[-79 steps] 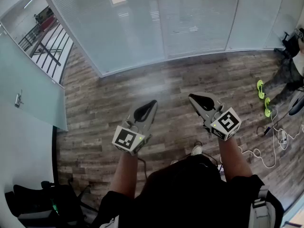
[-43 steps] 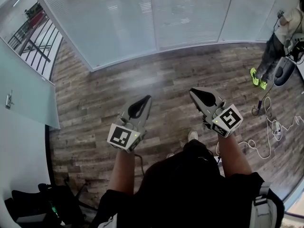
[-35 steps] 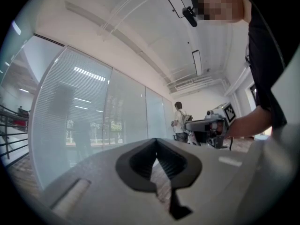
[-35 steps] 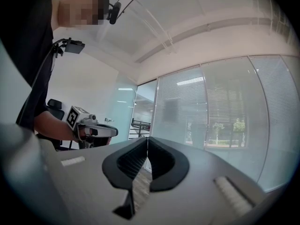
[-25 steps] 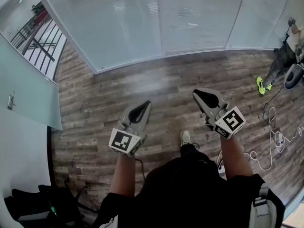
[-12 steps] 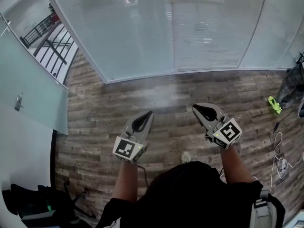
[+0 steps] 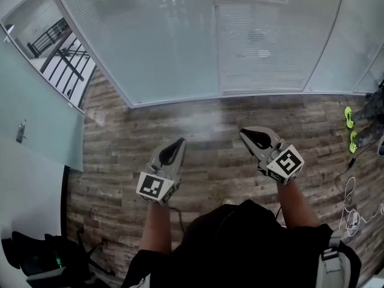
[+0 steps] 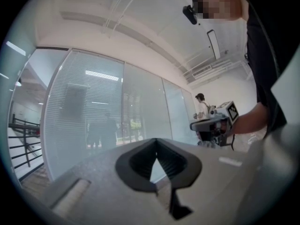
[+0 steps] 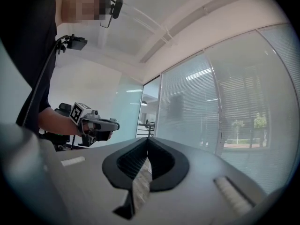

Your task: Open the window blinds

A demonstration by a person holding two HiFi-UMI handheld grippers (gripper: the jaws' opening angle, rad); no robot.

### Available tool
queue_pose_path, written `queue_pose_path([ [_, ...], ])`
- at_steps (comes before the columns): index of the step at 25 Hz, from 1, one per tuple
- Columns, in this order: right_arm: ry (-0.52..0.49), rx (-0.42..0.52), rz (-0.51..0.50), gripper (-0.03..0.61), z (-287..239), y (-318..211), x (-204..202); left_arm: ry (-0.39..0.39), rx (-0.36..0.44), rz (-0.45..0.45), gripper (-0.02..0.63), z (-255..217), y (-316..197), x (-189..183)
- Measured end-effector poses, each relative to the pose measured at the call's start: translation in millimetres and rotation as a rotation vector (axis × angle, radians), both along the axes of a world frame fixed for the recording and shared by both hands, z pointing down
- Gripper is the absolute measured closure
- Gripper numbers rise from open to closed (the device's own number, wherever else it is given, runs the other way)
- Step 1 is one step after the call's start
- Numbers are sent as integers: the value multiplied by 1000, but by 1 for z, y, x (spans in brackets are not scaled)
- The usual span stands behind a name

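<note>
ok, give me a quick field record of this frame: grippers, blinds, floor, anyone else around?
left gripper: jaws together, nothing between them, pointing level at the glass wall
right gripper: jaws together, empty, held level beside the left
blinds: lowered behind the glass panels; the outside shows only faintly through them
contact: none; a strip of floor lies between both grippers and the blinds
floor: wood planks
bystander: at the right edge, yellow-green shoes
cables: loose on the floor, lower right
task state: blinds not yet touched

Wood-plank floor (image 7: 120,131), white cable (image 7: 350,215) at right, dark gear (image 7: 36,260) lower left.
</note>
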State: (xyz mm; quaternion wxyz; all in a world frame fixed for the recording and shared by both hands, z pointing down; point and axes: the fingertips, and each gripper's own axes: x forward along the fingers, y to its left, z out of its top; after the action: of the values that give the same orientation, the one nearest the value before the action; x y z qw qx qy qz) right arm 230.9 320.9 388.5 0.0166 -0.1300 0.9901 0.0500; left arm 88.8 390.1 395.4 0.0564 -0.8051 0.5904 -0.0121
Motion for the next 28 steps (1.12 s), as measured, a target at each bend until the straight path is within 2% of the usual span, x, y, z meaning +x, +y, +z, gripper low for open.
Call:
queue_pose_path([
  [5,-19,-1,-23,572,0,-28,4,-7,-6,-49,610,-2,-22,-2],
  [15,-31,-22,-48,572,10,-62,12,-24,-14,-79,609,8,-48,1],
  [21,-47,-33,-41,572,12,-69,22,-33,-36,-81,610,6,-56,11],
  [28,-79,-24,-11,572,7,-74,36,-49,-25,-55,610,3,-62,23],
])
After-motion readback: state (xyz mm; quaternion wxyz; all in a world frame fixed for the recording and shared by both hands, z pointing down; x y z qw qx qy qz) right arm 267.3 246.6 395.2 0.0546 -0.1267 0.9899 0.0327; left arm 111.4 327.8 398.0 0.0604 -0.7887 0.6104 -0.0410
